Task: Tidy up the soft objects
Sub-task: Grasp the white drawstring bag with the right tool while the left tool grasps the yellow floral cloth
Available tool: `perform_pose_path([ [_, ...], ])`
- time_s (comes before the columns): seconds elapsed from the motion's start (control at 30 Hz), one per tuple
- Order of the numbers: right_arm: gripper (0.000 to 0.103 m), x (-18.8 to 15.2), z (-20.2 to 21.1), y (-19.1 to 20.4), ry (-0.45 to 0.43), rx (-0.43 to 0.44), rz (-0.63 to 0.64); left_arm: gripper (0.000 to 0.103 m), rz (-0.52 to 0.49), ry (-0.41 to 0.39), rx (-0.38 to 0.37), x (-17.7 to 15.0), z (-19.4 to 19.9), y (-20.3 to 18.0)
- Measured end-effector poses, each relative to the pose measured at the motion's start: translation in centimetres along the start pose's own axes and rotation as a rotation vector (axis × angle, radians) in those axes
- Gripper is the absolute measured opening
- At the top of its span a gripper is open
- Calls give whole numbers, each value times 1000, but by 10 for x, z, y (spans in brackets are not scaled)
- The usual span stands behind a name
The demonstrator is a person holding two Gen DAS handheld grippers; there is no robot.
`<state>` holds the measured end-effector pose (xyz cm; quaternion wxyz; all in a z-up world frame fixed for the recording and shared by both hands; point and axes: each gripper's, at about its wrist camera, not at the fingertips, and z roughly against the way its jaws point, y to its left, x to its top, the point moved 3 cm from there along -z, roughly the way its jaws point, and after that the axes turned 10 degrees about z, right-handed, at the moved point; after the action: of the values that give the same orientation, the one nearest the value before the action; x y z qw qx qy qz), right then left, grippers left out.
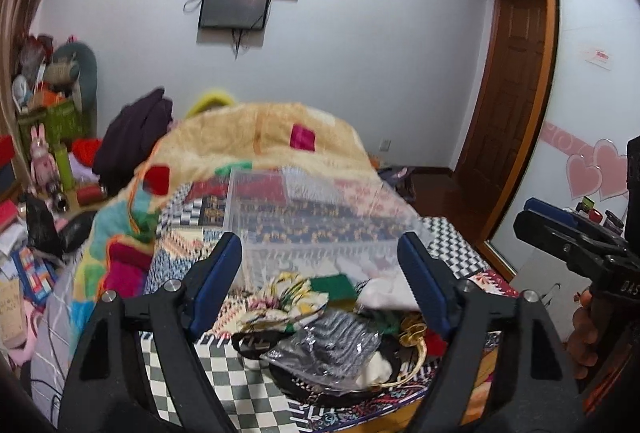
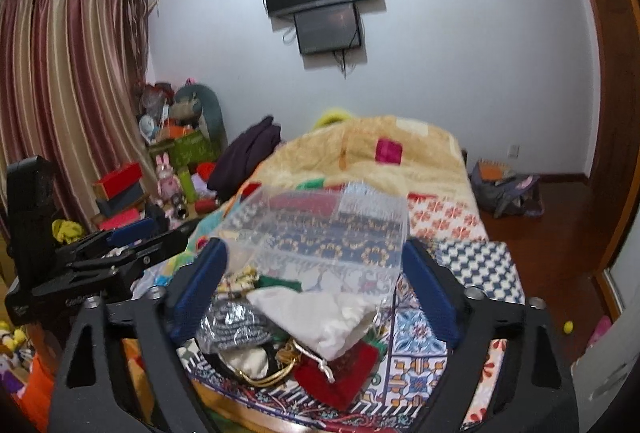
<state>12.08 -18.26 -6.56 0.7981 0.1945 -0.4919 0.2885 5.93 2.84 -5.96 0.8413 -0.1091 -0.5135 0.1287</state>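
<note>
Both claws, left (image 1: 320,265) and right (image 2: 314,273), are spread wide and hold nothing, hanging above a heap of soft things on the bed (image 2: 472,257). The heap includes a white pouch (image 2: 320,321), a red pouch (image 2: 340,373) and a bagged striped cloth (image 1: 340,349), lying in front of a clear bin (image 1: 320,217).

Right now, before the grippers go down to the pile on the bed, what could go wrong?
1. The clear plastic bin stands right behind the pile; a reaching finger may push it away.
2. The small things overlap: the white pouch lies over the red drawstring bag, so one grasp may lift both.
3. The striped item's plastic wrap could slip.
</note>
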Motion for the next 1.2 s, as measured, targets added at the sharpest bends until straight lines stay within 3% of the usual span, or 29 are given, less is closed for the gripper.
perform_pose_path([
  [0.2,67,-15,-21,0,90,33,-7,66,1,68,42,-12,-23,15],
  [0.37,67,-23,-29,1,130,52,7,61,22,136,64,-22,-47,31],
  [0.63,75,-39,-58,13,228,92,59,61,0,237,-9,-44,-74,28],
  [0.87,75,-52,-74,11,291,75,60,60,7,283,-1,-55,-92,32],
  [0.93,70,-54,-76,10,300,82,48,52,22,292,-20,-54,-94,36],
  [1.13,36,-55,-77,8,306,94,22,25,19,301,-51,-55,-95,36],
  [1.2,24,-54,-76,7,297,101,14,12,21,304,-54,-54,-94,36],
])
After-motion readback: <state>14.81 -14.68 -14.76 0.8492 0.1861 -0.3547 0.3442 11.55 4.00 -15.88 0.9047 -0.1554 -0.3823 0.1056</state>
